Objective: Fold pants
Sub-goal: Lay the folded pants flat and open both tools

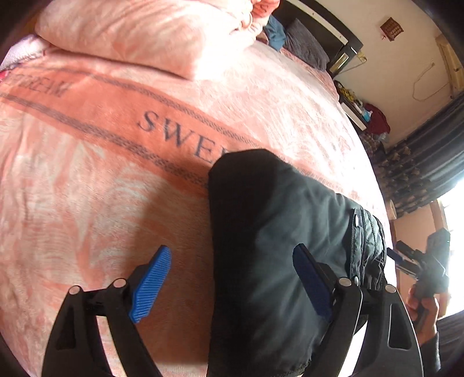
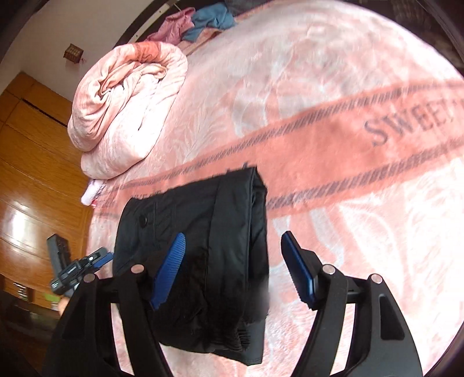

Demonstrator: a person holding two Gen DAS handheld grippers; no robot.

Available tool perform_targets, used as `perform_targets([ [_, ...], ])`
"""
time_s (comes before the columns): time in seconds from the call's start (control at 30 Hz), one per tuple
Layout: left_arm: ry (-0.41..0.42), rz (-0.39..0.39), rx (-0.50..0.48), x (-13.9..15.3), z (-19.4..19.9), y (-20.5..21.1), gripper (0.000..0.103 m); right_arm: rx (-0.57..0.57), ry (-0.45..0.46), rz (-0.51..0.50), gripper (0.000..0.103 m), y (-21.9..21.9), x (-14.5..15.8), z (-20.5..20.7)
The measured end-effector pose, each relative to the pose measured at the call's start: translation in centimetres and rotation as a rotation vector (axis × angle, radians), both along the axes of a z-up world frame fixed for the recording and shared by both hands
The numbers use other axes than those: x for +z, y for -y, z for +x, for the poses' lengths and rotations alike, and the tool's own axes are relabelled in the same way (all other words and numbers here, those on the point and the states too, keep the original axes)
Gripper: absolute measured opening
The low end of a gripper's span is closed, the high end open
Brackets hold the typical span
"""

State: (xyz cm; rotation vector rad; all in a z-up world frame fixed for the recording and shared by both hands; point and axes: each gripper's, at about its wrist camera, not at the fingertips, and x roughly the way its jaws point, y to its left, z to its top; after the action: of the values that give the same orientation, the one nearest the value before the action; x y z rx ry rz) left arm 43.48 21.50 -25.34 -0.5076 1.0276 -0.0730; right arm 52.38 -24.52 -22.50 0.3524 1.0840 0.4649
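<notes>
Nearest, the left gripper (image 1: pixel 229 285) and the right gripper (image 2: pixel 233 271) both hang with blue ribbed fingers (image 2: pixel 171 271) spread, pinching nothing. Just beyond them the dark padded fabric pants (image 2: pixel 200 240) lie folded into a thick bundle on the pink patterned blanket-covered bed (image 2: pixel 333 116). They look soft, bulky and somewhat slick; a firm pinch at the stitched waistband or folded edge should hold best. Farther back sits a rolled pink quilt (image 2: pixel 124 113).

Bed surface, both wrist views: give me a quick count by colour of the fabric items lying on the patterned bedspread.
Black: 1, the folded black pants
Pale pink: 1, the rolled pale pink quilt
Blue: 1, the crumpled blue garment near the far edge
Pink-mauve: 1, the crumpled pink-mauve garment beside it
Total: 4
</notes>
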Motion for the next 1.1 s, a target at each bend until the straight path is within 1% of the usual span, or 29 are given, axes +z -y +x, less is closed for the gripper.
perform_targets([
  [0.03, 0.032, 0.022, -0.023, 0.8, -0.9, 0.8, 0.087, 0.017, 0.063, -0.013, 0.069, -0.5, 1.4, -0.1],
  [0.07, 0.053, 0.063, -0.051, 1.2, -1.7, 1.8, 0.087, 0.044, 0.094, -0.014, 0.067, -1.4, 2.3, -0.1],
  [0.1, 0.068, 0.103, -0.079, 1.4, -2.3, 3.0, 0.087, 0.069, 0.105, -0.029, 0.067, -2.3, 2.7, 0.0],
  [0.13, 0.072, 0.137, -0.101, 1.2, -2.9, 4.1, 0.087, 0.093, 0.102, -0.042, 0.066, -3.4, 2.5, 0.3],
  [0.17, 0.066, 0.164, -0.113, 0.8, -3.4, 4.9, 0.086, 0.112, 0.080, -0.048, 0.063, -4.6, 1.7, 0.8],
  [0.2, 0.054, 0.180, -0.117, 0.2, -3.6, 5.6, 0.085, 0.126, 0.052, -0.060, 0.062, -5.8, 0.6, 1.3],
  [0.27, 0.004, 0.181, -0.132, -1.6, -3.0, 6.7, 0.085, 0.142, -0.001, -0.124, 0.062, -7.9, -2.0, 2.4],
  [0.33, -0.012, 0.145, -0.121, -3.1, -3.0, 6.7, 0.088, 0.142, -0.042, -0.186, 0.061, -9.2, -4.4, 3.2],
  [0.37, -0.011, 0.126, -0.114, -3.3, -3.2, 6.5, 0.088, 0.141, -0.041, -0.188, 0.061, -9.3, -5.0, 3.3],
  [0.43, 0.000, 0.109, -0.109, -3.1, -3.5, 6.2, 0.087, 0.144, -0.037, -0.183, 0.061, -9.1, -5.1, 3.3],
  [0.47, 0.013, 0.117, -0.104, -2.6, -3.8, 6.1, 0.085, 0.147, -0.025, -0.187, 0.060, -8.9, -4.7, 2.9],
  [0.5, 0.037, 0.135, -0.089, -1.9, -4.5, 6.0, 0.085, 0.142, 0.006, -0.189, 0.060, -8.5, -3.8, 2.2],
  [0.53, 0.069, 0.159, -0.073, -1.1, -5.3, 5.9, 0.086, 0.139, 0.041, -0.168, 0.062, -8.0, -2.8, 1.1],
  [0.57, 0.100, 0.193, -0.061, -0.2, -6.1, 6.0, 0.086, 0.136, 0.067, -0.147, 0.060, -7.4, -2.1, -0.3],
  [0.6, 0.129, 0.231, -0.050, 0.6, -7.0, 6.2, 0.086, 0.130, 0.092, -0.153, 0.060, -6.9, -1.6, -1.8],
  [0.63, 0.149, 0.263, -0.044, 1.2, -7.7, 6.6, 0.088, 0.132, 0.115, -0.164, 0.062, -6.5, -1.4, -3.5],
  [0.67, 0.155, 0.286, -0.045, 1.4, -8.2, 7.0, 0.092, 0.141, 0.122, -0.172, 0.062, -6.3, -1.7, -4.9],
  [0.7, 0.139, 0.309, -0.053, 1.1, -8.3, 7.4, 0.094, 0.150, 0.113, -0.194, 0.062, -6.2, -2.5, -6.0],
  [0.73, 0.101, 0.330, -0.067, 0.5, -7.9, 7.9, 0.095, 0.156, 0.100, -0.232, 0.063, -6.3, -3.6, -6.6],
  [0.77, 0.052, 0.328, -0.086, -0.3, -7.6, 8.4, 0.095, 0.165, 0.097, -0.257, 0.065, -6.5, -4.7, -6.9],
  [0.8, 0.020, 0.306, -0.088, -1.1, -7.4, 8.5, 0.095, 0.171, 0.095, -0.269, 0.066, -6.6, -5.3, -7.0],
  [0.83, 0.005, 0.273, -0.078, -1.4, -7.4, 8.3, 0.095, 0.168, 0.095, -0.271, 0.070, -6.7, -5.4, -7.1],
  [0.87, -0.006, 0.251, -0.063, -1.3, -7.5, 8.0, 0.095, 0.156, 0.092, -0.261, 0.076, -6.7, -4.9, -7.1],
  [0.9, -0.015, 0.238, -0.049, -1.0, -7.7, 7.7, 0.095, 0.140, 0.089, -0.232, 0.079, -6.5, -4.2, -7.4],
  [0.97, 0.012, 0.230, -0.025, 0.4, -9.0, 7.4, 0.095, 0.098, 0.089, -0.187, 0.090, -6.0, -2.6, -8.5],
  [1.03, 0.061, 0.272, -0.025, 2.8, -10.9, 7.9, 0.095, 0.076, 0.093, -0.163, 0.092, -5.5, -0.9, -10.4],
  [1.1, 0.115, 0.315, -0.013, 5.7, -13.5, 8.7, 0.097, 0.057, 0.071, -0.120, 0.094, -4.9, 0.4, -12.5],
])
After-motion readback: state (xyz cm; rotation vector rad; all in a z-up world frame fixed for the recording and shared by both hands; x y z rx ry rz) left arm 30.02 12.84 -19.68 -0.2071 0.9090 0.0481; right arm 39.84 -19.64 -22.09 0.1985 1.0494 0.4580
